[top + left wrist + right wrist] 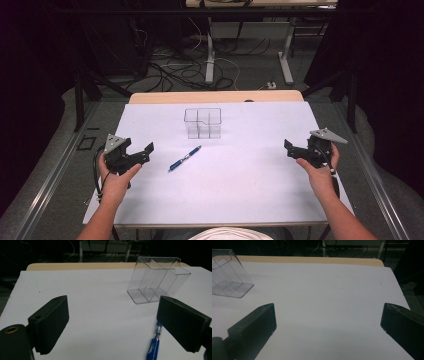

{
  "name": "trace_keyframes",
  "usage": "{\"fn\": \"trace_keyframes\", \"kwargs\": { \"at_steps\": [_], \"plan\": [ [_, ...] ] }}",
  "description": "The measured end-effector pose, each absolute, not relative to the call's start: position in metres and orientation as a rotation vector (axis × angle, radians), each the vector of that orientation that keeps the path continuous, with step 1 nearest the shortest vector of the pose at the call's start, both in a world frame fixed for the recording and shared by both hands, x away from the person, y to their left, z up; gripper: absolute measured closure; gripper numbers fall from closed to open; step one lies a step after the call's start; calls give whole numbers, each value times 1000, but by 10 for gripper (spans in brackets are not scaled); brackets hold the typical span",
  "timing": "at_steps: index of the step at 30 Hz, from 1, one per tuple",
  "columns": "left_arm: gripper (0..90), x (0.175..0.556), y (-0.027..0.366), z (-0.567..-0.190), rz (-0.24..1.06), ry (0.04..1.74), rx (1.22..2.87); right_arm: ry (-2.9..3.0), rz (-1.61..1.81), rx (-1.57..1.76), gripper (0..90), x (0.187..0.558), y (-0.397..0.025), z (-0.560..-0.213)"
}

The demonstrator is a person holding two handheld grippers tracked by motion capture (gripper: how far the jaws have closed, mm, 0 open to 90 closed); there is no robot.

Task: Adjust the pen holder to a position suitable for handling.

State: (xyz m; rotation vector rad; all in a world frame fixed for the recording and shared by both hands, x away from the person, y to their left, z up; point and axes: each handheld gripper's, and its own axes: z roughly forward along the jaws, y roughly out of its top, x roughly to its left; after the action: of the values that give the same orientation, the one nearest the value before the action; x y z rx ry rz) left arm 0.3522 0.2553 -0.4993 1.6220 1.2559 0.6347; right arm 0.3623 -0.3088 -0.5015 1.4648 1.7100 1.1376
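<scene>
A blue pen point(184, 158) lies flat on the white table top point(240, 170), a little left of centre. Behind it stands a clear plastic holder point(202, 122) with several compartments, upright and holding nothing. My left gripper point(141, 152) hovers at the table's left edge, open, its jaws wide apart with nothing between them. In the left gripper view the pen point(154, 343) lies beside the right jaw and the holder point(158, 280) stands beyond. My right gripper point(291, 148) is held at the table's right side, open and holding nothing. The right gripper view catches the holder point(228, 276) at far left.
The white sheet covers a wooden table whose bare back edge point(215, 96) shows behind the holder. Beyond the table are desk legs point(210, 55) and tangled cables point(170, 70) on a dark floor. A metal rail point(50, 175) runs along the left side.
</scene>
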Motion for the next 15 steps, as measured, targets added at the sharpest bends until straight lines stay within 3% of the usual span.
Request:
{"fn": "trace_keyframes", "kwargs": {
  "at_steps": [5, 7, 15],
  "plan": [
    [160, 357, 257, -494, 643, 1285, 1594, 1735, 1136, 1464, 33, 362, -306, -504],
    [205, 359, 258, -487, 675, 1279, 1587, 1735, 1125, 1454, 88, 358, -306, -502],
    [305, 367, 252, -475, 694, 1280, 1582, 1748, 1139, 1411, 97, 353, -302, -499]
  ]
}}
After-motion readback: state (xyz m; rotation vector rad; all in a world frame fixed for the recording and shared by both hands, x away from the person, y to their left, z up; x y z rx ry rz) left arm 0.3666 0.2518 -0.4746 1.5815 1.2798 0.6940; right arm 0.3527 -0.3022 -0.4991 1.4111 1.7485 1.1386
